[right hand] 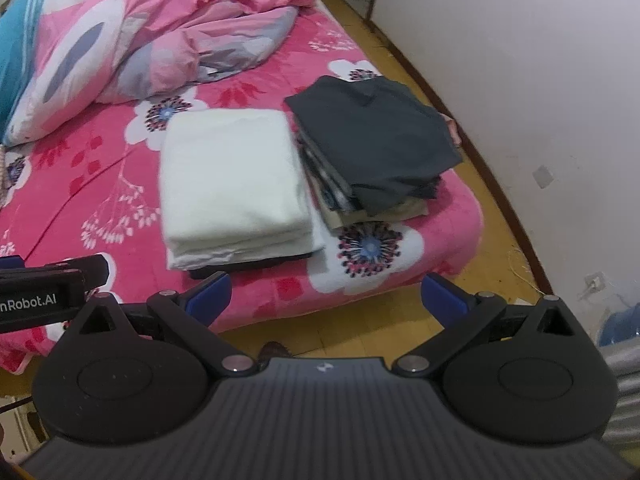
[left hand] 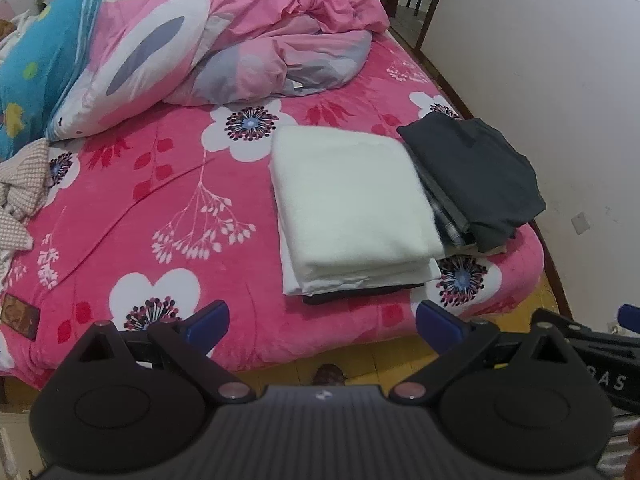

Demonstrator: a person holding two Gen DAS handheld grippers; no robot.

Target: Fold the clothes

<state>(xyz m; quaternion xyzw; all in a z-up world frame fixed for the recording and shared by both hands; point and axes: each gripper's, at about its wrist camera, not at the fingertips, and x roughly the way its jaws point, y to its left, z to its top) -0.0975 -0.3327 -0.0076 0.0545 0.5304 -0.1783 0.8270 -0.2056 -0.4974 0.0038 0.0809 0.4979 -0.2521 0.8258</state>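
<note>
A folded white cloth (left hand: 352,208) (right hand: 232,184) lies on the pink flowered bed, on top of a dark folded piece whose edge shows beneath it. Right beside it stands a stack of folded clothes topped by a dark grey garment (left hand: 476,172) (right hand: 372,136). A crumpled checked garment (left hand: 22,188) lies at the bed's left edge in the left wrist view. My left gripper (left hand: 322,324) hangs open over the bed's near edge, empty. My right gripper (right hand: 326,296) is open too, nothing between its blue pads, short of the white cloth.
A heaped pink duvet (left hand: 224,36) (right hand: 168,28) and a blue pillow (left hand: 36,60) fill the far half of the bed. A white wall (left hand: 560,80) runs along the right, with a strip of yellow floor (right hand: 496,248) between it and the bed.
</note>
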